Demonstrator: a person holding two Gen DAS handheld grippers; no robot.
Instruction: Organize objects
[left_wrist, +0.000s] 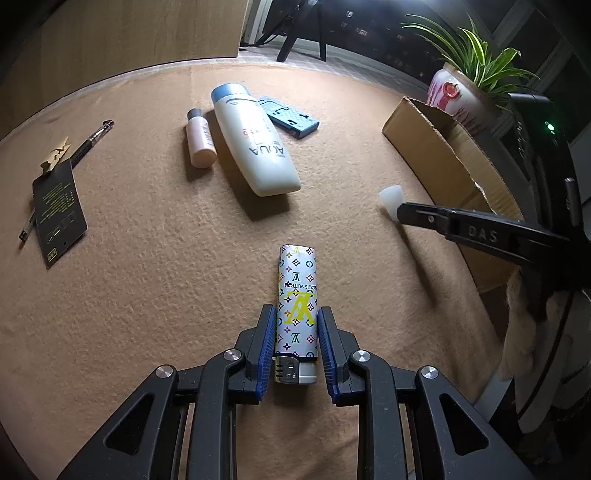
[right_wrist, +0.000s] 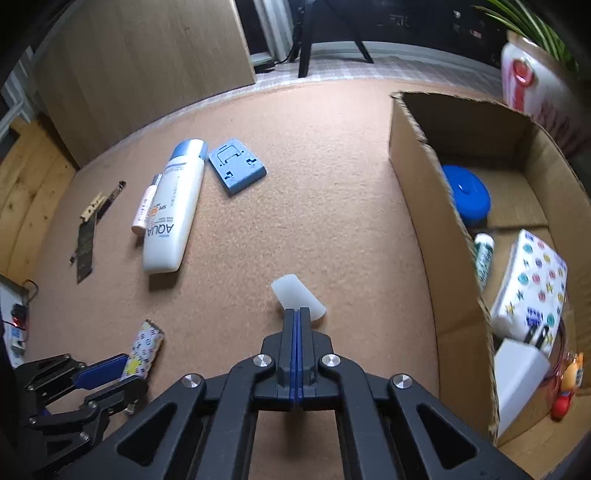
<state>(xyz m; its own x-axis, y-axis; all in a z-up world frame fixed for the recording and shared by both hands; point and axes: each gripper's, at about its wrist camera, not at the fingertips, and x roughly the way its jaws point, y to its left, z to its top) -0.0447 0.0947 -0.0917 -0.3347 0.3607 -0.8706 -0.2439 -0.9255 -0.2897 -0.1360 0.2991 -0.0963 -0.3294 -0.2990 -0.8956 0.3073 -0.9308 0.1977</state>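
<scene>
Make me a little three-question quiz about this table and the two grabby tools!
1. True or false: the left tool has its fingers on either side of the patterned lighter.
2. What does the right tool pinch? A) pen B) small white cap C) blue plate
3. Fill in: the round blue container lies inside the cardboard ____.

Key: 1 true; 2 B; 3 box.
</scene>
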